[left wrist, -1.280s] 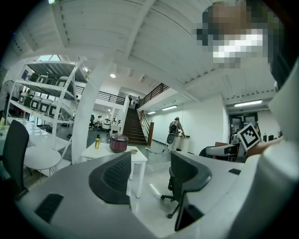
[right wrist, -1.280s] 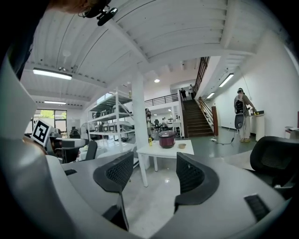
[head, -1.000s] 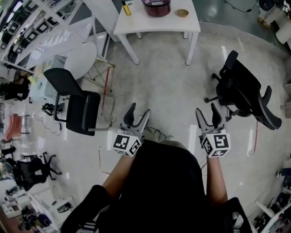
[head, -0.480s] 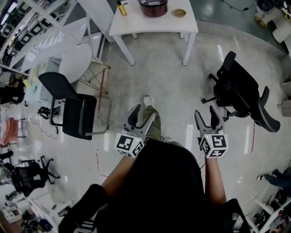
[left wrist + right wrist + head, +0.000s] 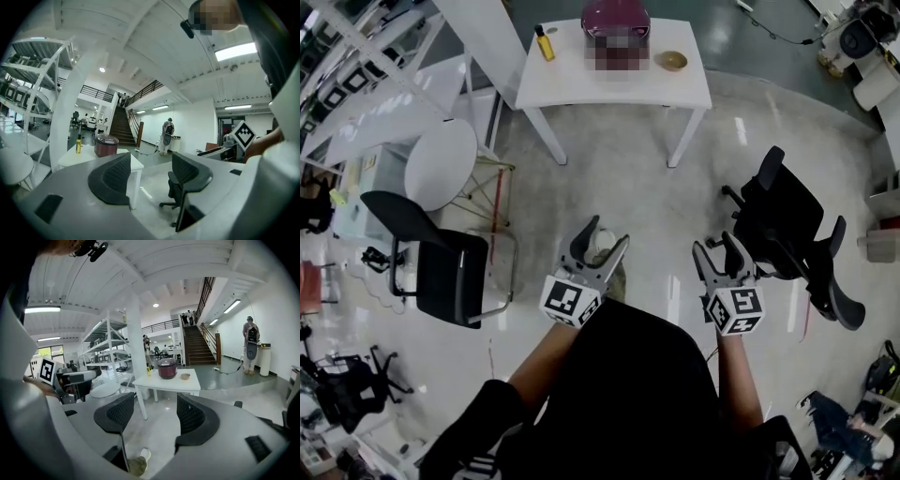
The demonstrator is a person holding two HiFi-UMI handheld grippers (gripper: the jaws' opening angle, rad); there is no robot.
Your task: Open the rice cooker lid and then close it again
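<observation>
**Both grippers empty, rice cooker well out of reach**

Left gripper (image 5: 605,234): jaws stand wide apart. Its own view shows nothing between them but floor and distant furniture.

Right gripper (image 5: 714,244): jaws likewise wide apart, with nothing gripped. Its own view shows open floor and the person's shoe (image 5: 143,456) low in the gap.

Both grippers are held level in front of the person's body, side by side and pointing toward 12 o'clock.

Rice cooker (image 5: 615,11): dark red, standing on the white table (image 5: 581,89) at 12 o'clock from the person, well apart from both grippers. Its lid is down. A mosaic patch covers part of its body in the head view.

On the same table, a yellow bottle (image 5: 544,43) stands at the cooker's 9 o'clock and a small tan bowl (image 5: 672,60) sits at its 3 o'clock, both near it but not touching.

Surroundings: a black office chair (image 5: 787,225) at the right gripper's 2 o'clock. A black side chair (image 5: 441,262) at the left gripper's 9 o'clock, with a round white table (image 5: 441,164) beyond it.
</observation>
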